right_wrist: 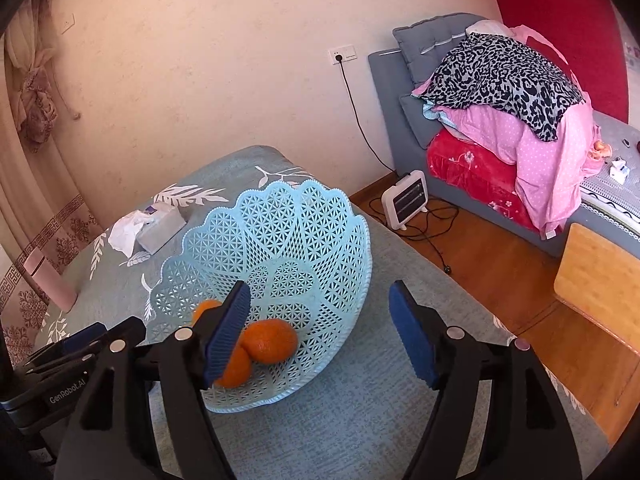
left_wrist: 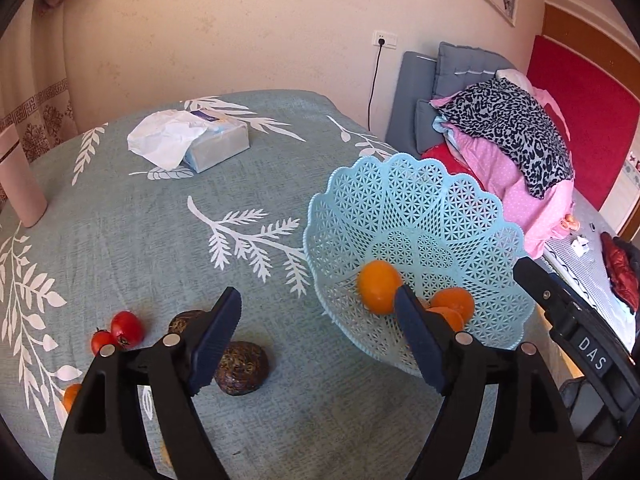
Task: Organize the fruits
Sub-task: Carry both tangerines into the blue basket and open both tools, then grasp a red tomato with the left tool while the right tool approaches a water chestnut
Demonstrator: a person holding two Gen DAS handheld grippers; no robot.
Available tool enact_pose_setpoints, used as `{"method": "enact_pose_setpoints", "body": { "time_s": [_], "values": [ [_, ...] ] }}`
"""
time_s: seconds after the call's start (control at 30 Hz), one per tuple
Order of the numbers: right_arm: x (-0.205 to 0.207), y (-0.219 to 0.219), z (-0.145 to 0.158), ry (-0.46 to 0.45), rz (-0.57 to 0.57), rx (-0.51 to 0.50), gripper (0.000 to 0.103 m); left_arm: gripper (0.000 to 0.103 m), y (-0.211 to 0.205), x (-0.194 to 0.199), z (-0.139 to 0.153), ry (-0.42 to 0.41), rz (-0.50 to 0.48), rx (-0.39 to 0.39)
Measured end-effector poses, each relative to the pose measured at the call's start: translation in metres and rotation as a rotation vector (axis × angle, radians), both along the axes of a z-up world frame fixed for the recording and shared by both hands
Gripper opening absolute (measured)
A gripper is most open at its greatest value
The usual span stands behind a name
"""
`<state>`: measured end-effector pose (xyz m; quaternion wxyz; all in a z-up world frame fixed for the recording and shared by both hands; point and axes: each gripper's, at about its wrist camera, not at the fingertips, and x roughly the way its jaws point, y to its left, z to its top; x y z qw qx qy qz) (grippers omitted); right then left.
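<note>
A: Left wrist view: the left gripper (left_wrist: 316, 340) has its fingers (left_wrist: 218, 340) spread wide with nothing between them. Three oranges (left_wrist: 378, 286) lie in the pale blue basket (left_wrist: 420, 208), which sits near the right edge of the worktop (left_wrist: 160, 248) and looks tipped, low side toward us.

B: What is left outside the basket?

A: Two dark brown round fruits (left_wrist: 242, 368) just beside the left finger, one half hidden behind it. Two small red tomatoes (left_wrist: 120, 330) touching each other, nearer the left edge. And a bit of another orange fruit (left_wrist: 71, 396) peeking out behind the gripper's frame at the near left.

B: And the right gripper (right_wrist: 324, 332)?

A: Also spread apart and empty. Its left finger hangs over the basket's near rim, in front of the oranges; its right finger is over bare cloth beside the basket.

B: So the next pick, I'd guess, is the nearer brown fruit.

A: I'd think so. Centre it between the fingers, come down over its widest part and close gently, since it looks round and may roll. Lift clear of the rim and set it on the basket floor beside the oranges, not on the slope. Keep the right gripper out of the path, or use it to steady the light basket.
</note>
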<state>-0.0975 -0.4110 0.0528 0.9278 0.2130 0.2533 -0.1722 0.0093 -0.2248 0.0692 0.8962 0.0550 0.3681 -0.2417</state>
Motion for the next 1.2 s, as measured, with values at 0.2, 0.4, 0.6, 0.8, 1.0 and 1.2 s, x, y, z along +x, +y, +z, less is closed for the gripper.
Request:
{"method": "enact_pose_setpoints", "body": {
  "time_s": [0.2, 0.4, 0.6, 0.8, 1.0, 1.2],
  "values": [
    [0.000, 0.006, 0.002, -0.003, 0.017, -0.002, 0.073, 0.089, 0.014, -0.006, 0.004, -0.051, 0.044, 0.037],
    [0.000, 0.019, 0.005, -0.011, 0.050, -0.010, 0.074, 0.089, 0.030, -0.007, 0.008, -0.066, 0.073, 0.042],
    [0.002, 0.035, 0.004, -0.005, 0.094, -0.020, 0.074, 0.090, 0.055, -0.006, 0.012, -0.065, 0.115, 0.032],
    [0.000, 0.050, 0.005, -0.007, 0.128, -0.023, 0.074, 0.090, 0.096, 0.001, 0.013, -0.063, 0.191, 0.031],
    [0.000, 0.063, 0.006, -0.003, 0.149, -0.013, 0.074, 0.090, 0.138, 0.009, 0.005, -0.041, 0.278, 0.039],
    [0.003, 0.076, 0.007, 0.002, 0.176, -0.004, 0.074, 0.090, 0.160, 0.021, -0.005, -0.005, 0.311, 0.050]
  ]
}}
